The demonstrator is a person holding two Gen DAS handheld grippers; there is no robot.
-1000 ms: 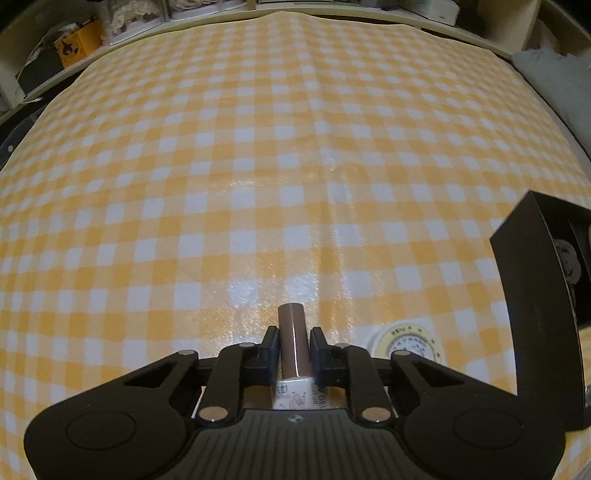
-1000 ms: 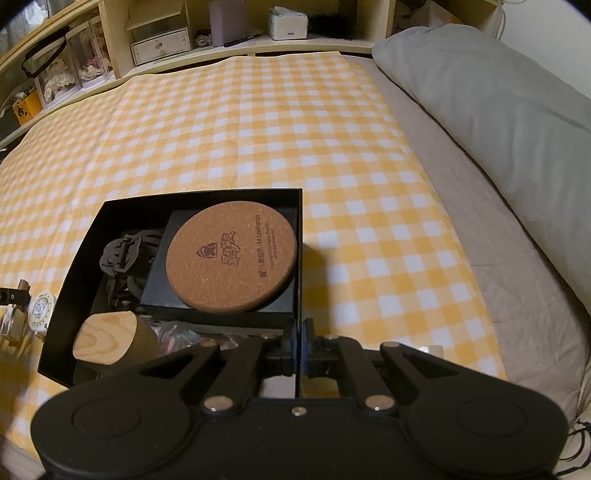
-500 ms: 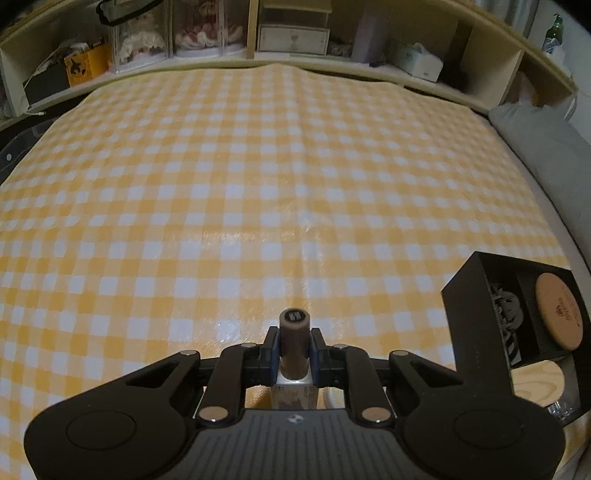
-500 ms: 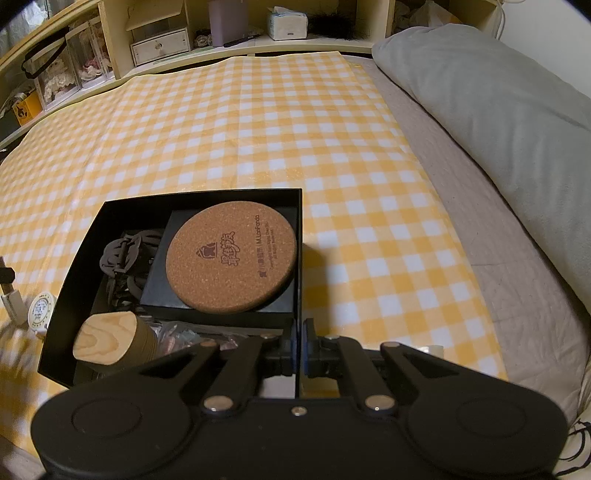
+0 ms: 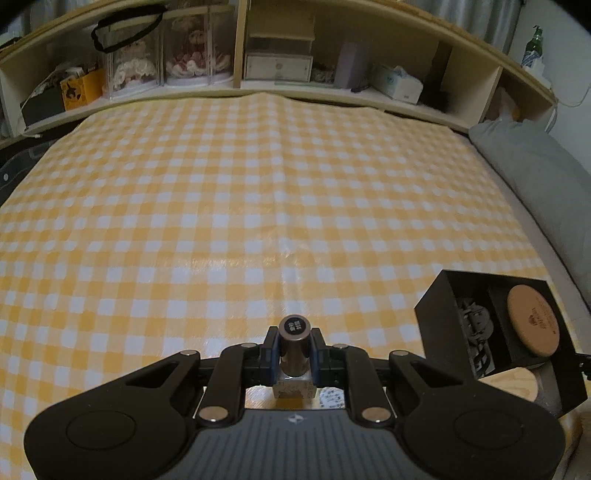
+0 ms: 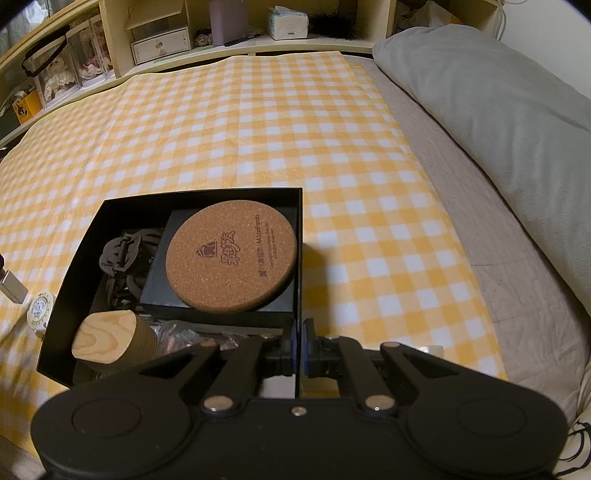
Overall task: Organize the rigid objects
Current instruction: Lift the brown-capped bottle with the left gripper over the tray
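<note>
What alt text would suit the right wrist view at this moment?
The right gripper is shut on the right wall of an open black box standing on a yellow checked cloth. Inside lie a round cork coaster on a dark inner box, tangled dark pieces and a wood-topped object. A grey pillow lies at right.

A: We're over a bed (image 5: 258, 206) spread with a yellow-and-white checked cloth (image 6: 258, 122), glossy under warm light.

B: Beyond its far edge runs a pale wooden shelf unit (image 5: 240, 44) with open cubbies: dolls in clear cases (image 5: 192, 55), a tissue box (image 6: 287, 23).

A: And right of the cloth, a grey pillow (image 6: 498, 110).
</note>
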